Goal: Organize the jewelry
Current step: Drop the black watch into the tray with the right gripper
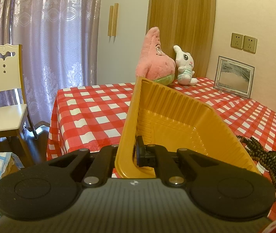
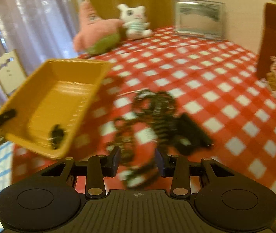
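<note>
Left wrist view: left gripper (image 1: pixel 132 153) is pinching the near wall of the yellow tray (image 1: pixel 169 116), fingers clamped on the rim, tray tilting up above the checked tablecloth (image 1: pixel 91 108). Dark bead necklaces (image 1: pixel 260 151) are lying on the cloth just right of the tray. Pink plush (image 1: pixel 153 58), white bunny (image 1: pixel 185 66) and picture frame (image 1: pixel 233 75) are sitting at the far side.

Right wrist view, blurred: right gripper (image 2: pixel 138 160) is hovering with fingers apart over the bead necklaces (image 2: pixel 153 116) piled on the tablecloth (image 2: pixel 206 73). Yellow tray (image 2: pixel 60 97) is hanging tilted at left, a small dark item (image 2: pixel 56 136) lying inside it, too blurred to identify
</note>
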### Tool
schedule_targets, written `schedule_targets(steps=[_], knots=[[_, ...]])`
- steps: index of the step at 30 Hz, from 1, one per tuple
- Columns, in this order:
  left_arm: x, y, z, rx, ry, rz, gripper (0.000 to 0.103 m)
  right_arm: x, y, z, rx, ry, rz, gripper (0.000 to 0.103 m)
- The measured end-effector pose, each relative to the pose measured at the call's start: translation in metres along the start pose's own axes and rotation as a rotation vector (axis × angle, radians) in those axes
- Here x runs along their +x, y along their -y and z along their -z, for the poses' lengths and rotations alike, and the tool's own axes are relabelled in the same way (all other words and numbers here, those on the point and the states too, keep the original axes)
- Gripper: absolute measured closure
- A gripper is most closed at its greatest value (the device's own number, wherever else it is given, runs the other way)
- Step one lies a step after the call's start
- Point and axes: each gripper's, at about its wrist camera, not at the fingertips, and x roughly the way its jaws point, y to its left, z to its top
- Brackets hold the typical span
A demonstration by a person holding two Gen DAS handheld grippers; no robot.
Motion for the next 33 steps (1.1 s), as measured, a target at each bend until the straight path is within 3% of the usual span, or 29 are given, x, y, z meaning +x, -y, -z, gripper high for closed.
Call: schedule_targets(steps=[10, 14, 22, 28, 33], knots=[[0.002, 0.000, -0.002, 0.004, -0.004, -0.002, 0.098, 0.028, 0.033, -0.016, 0.002, 0.011, 0.071, 0.064], [0.002, 0.000, -0.002, 0.005, -0.002, -0.002, 0.098, 0.039, 0.032, -0.021, -0.018, 0.004, 0.061, 0.076], [0.002, 0.000, -0.002, 0.005, -0.003, -0.003, 0.098, 0.057, 0.031, -0.024, -0.033, -0.004, 0.045, 0.089], [0.003, 0.000, -0.003, 0.007, -0.003, -0.002, 0.098, 0.051, 0.028, -0.025, -0.016, 0.014, 0.033, 0.094], [0.003, 0.000, -0.003, 0.006, -0.003, -0.003, 0.098, 0.030, 0.022, -0.033, 0.004, 0.081, 0.008, 0.094]])
